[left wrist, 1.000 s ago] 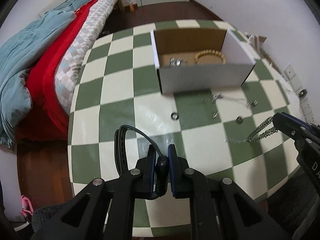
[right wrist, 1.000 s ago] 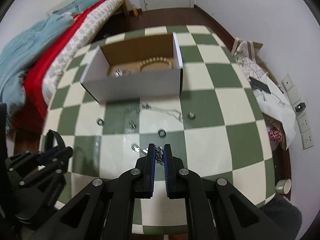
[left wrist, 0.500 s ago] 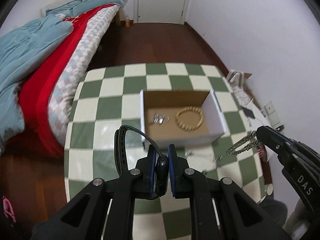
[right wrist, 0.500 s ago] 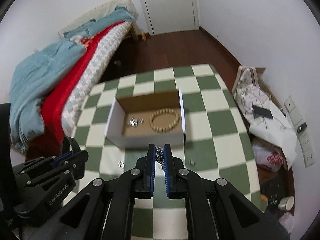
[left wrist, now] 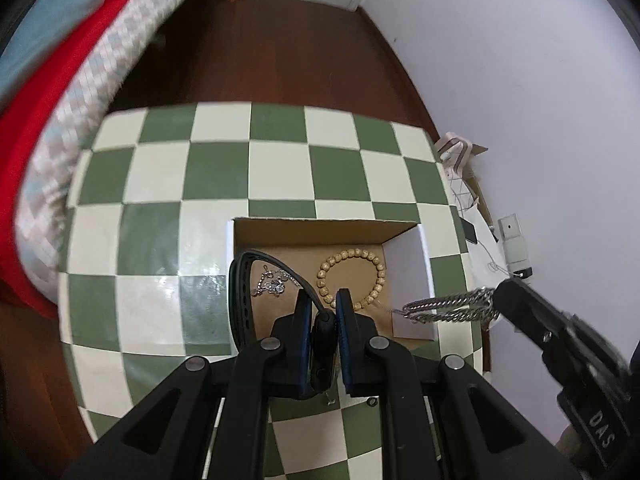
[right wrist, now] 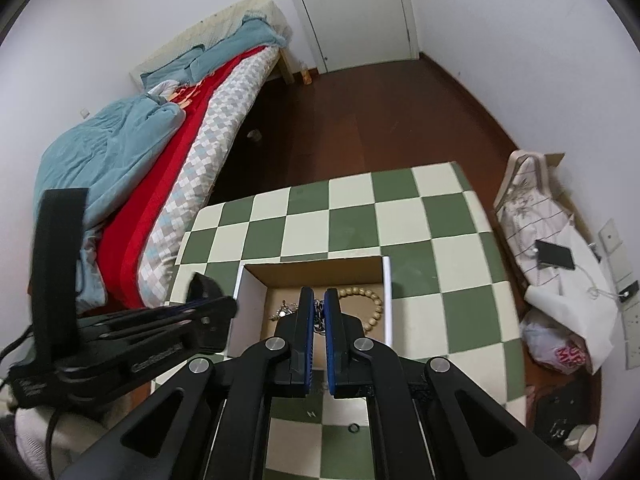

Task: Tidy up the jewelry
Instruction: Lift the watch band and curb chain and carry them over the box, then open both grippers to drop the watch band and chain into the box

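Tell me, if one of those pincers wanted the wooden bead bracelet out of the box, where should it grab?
Probably from straight above, pinching one stretch of the bead ring. The bead bracelet lies flat on the floor of the cardboard box, whose walls block any sideways approach. Its far arc looks freest; the near arc sits behind the left gripper.

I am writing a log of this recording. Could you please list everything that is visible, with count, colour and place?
open cardboard box: one, white outside, brown inside, on table
green-and-cream checkered table: one
wooden bead bracelet: one, tan, in box
thin silver chain: one, in box
small dark ring: one, on table
bed with red and blue bedding: one, beside table
left claw: holds black watch
right claw: holds silver link chain
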The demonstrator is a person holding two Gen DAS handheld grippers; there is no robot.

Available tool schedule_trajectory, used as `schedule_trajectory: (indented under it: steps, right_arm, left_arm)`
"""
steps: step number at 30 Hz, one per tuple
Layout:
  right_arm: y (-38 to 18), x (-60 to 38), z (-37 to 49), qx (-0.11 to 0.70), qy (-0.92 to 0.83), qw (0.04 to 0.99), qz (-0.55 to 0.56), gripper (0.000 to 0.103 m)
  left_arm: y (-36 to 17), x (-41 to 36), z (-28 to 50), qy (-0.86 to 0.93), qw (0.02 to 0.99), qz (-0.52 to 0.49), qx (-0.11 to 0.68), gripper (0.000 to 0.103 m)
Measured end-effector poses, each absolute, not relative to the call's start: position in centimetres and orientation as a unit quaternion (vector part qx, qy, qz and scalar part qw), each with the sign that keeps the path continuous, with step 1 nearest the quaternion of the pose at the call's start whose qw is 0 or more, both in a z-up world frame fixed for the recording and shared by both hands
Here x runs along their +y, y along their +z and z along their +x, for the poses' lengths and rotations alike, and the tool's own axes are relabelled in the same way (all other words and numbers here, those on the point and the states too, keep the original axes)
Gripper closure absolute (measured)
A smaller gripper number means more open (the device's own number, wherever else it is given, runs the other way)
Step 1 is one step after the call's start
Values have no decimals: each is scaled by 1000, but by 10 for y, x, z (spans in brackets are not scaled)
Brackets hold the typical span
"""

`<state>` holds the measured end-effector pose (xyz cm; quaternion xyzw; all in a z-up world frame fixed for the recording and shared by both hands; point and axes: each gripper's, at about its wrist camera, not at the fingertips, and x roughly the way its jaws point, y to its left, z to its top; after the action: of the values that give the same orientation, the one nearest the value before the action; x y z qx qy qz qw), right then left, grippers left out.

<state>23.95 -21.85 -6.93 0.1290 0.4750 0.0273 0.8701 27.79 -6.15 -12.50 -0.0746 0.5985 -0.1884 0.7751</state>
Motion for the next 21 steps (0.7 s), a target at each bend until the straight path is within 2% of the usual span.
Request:
schedule_trajectory:
  steps: [8,13,15,17,19,20,21]
  right_arm:
    - [-113,-219,267,519,46,837,168,98]
    - [-141,-223,272,548,56,812,192,98]
    - [-148,-227,273,557,59,803,205,97]
    - [-155,-231,275,568,55,793,214,97]
    - [-160,-233,277,582,55,780,222,97]
    - [-160,-233,277,585,52,778,222,93]
    - [-160,-234,277,587,47,778,218,84]
  left_arm:
    - [-162,-66,294,-197,727,-99,650,93]
    - [-167,-66,300,-196,715,-112,662,89]
    - [-165,-66,301,-191,718,-111,660,71]
    - [-160,-63,303,-190,724,-117,652,26]
    - [-155,-61,304,-186,731,-119,645,21]
    - [-152,-60,304,-185,733,-119,643,21]
    - [-150,-58,303,-182,737,-115,641,21]
